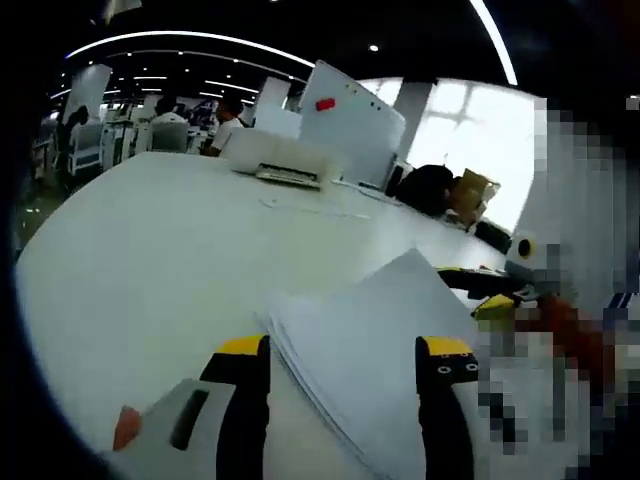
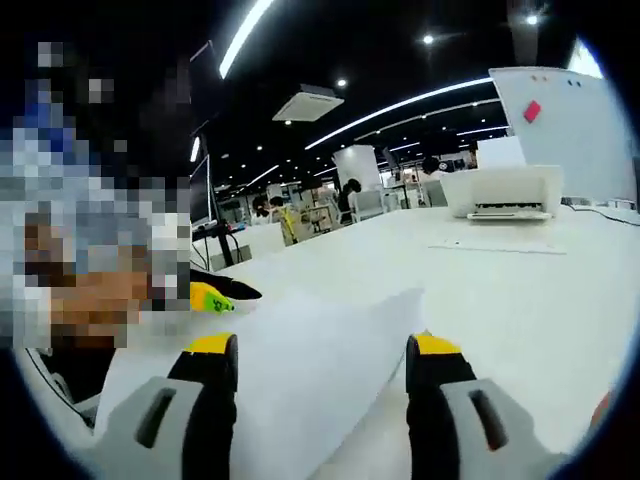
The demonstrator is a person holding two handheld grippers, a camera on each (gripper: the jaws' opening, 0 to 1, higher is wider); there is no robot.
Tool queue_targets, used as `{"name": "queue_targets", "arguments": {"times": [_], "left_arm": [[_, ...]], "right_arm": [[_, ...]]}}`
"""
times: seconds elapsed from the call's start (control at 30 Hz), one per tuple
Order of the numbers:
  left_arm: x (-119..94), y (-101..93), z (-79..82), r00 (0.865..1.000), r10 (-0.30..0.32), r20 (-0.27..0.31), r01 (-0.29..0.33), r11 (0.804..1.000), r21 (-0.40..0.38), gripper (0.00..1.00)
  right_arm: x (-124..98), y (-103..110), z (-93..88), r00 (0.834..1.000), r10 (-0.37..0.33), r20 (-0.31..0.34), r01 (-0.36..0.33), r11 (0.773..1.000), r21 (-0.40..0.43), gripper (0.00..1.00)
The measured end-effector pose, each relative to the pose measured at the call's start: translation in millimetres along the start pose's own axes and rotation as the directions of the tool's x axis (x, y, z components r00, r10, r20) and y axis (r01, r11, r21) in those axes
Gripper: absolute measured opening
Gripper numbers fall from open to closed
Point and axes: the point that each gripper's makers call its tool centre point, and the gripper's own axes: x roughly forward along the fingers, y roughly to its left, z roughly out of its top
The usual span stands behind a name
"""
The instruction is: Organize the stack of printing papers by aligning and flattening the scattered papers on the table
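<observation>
- One wide white desk [image 1: 150,260], bearing a printer [image 2: 500,192] at the far side.
- One paper stack [image 1: 370,350] near the front edge, sheets fanned, between both claws.
- Left claw [image 1: 345,385] and right claw [image 2: 322,375] released, straddling the stack.
- Aligning step likely; next, squeeze edges square, press flat.

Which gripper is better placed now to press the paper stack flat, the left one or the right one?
Probably the left. The paper stack lies flat between the open left gripper jaws; at the right gripper the sheets look lifted.
</observation>
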Motion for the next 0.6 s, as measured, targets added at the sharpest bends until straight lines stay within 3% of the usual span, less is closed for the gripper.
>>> {"name": "queue_targets", "arguments": {"times": [0.1,0.17,0.2,0.27,0.3,0.43,0.47,0.5,0.57,0.6], "left_arm": [[-17.3,5.3,24.4,0.995,0.018,0.1,-0.026,0.997,0.077,0.66],[-37.5,-1.6,47.5,0.974,-0.028,0.224,0.0,0.992,0.123,0.69],[-50.2,-5.3,58.5,0.957,-0.05,0.287,0.014,0.992,0.125,0.71],[-74.6,-21.8,77.8,0.909,-0.132,0.396,0.071,0.984,0.165,0.77],[-81.8,-25.0,82.5,0.894,-0.141,0.426,0.072,0.982,0.175,0.83],[-115.9,-40.8,90.8,0.844,-0.182,0.505,0.023,0.952,0.305,0.93],[-122.0,-43.9,85.8,0.85,-0.186,0.493,0.024,0.949,0.315,0.93],[-130.0,-50.0,84.8,0.836,-0.209,0.507,0.026,0.939,0.344,0.93],[-149.1,-61.3,84.5,0.786,-0.242,0.568,0.026,0.932,0.362,0.95],[-160.0,-67.6,83.9,0.755,-0.267,0.6,0.037,0.929,0.367,0.95]], "right_arm": [[-15.2,-16.3,15.7,0.996,-0.052,0.068,0.055,0.997,-0.047,0.65],[-30.5,-20.8,32.5,0.988,-0.068,0.136,0.078,0.994,-0.074,0.65],[-41.2,-19.3,46.5,0.978,-0.065,0.196,0.086,0.992,-0.097,0.66],[-58.1,-9.9,69.8,0.954,-0.048,0.295,0.096,0.984,-0.148,0.67],[-60.6,-8.2,74.4,0.948,-0.043,0.317,0.096,0.983,-0.154,0.69],[-79.8,26.5,102.6,0.908,0.026,0.418,0.099,0.957,-0.273,0.87],[-82.1,33.9,104.5,0.907,0.029,0.421,0.104,0.952,-0.29,0.9],[-84.4,40.6,105.5,0.906,0.03,0.421,0.115,0.942,-0.315,0.9],[-89.3,56.1,107.9,0.89,0.049,0.454,0.132,0.924,-0.358,0.9],[-93.3,63.5,109.9,0.872,0.06,0.485,0.141,0.919,-0.368,0.9]]}}
